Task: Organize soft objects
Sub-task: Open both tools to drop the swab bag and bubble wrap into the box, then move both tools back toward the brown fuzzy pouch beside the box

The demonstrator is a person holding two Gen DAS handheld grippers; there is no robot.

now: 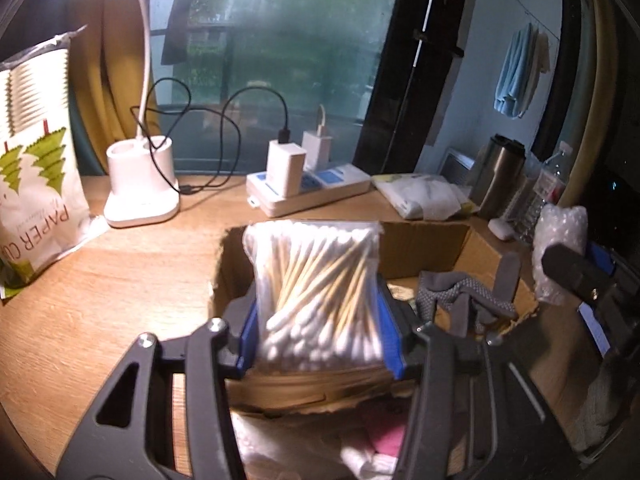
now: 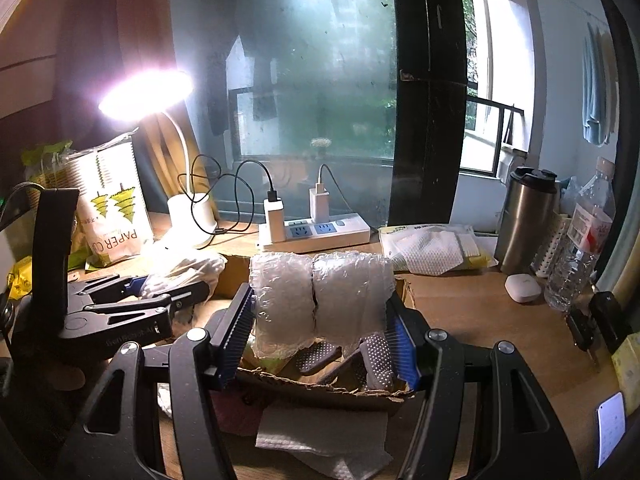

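My left gripper (image 1: 320, 332) is shut on a clear bag of cotton swabs (image 1: 316, 280), held over the near left part of an open cardboard box (image 1: 424, 236). Grey gloves (image 1: 460, 292) lie inside the box. In the right wrist view my right gripper (image 2: 320, 332) is shut on a roll of bubble wrap (image 2: 320, 296), held above the box's torn front edge (image 2: 320, 390). The same bubble wrap (image 1: 560, 240) shows at the right edge of the left wrist view. The left gripper (image 2: 160, 292) with its swab bag appears at the left in the right wrist view.
On the wooden desk stand a white lamp base (image 1: 140, 184), a power strip with chargers (image 1: 308, 188), a paper cup pack (image 1: 36, 168), a packet of white cloths (image 2: 432, 248), a steel tumbler (image 2: 524, 220) and a water bottle (image 2: 580, 248). Tissue (image 2: 324, 436) and pink fabric (image 1: 384, 432) lie near the box's front.
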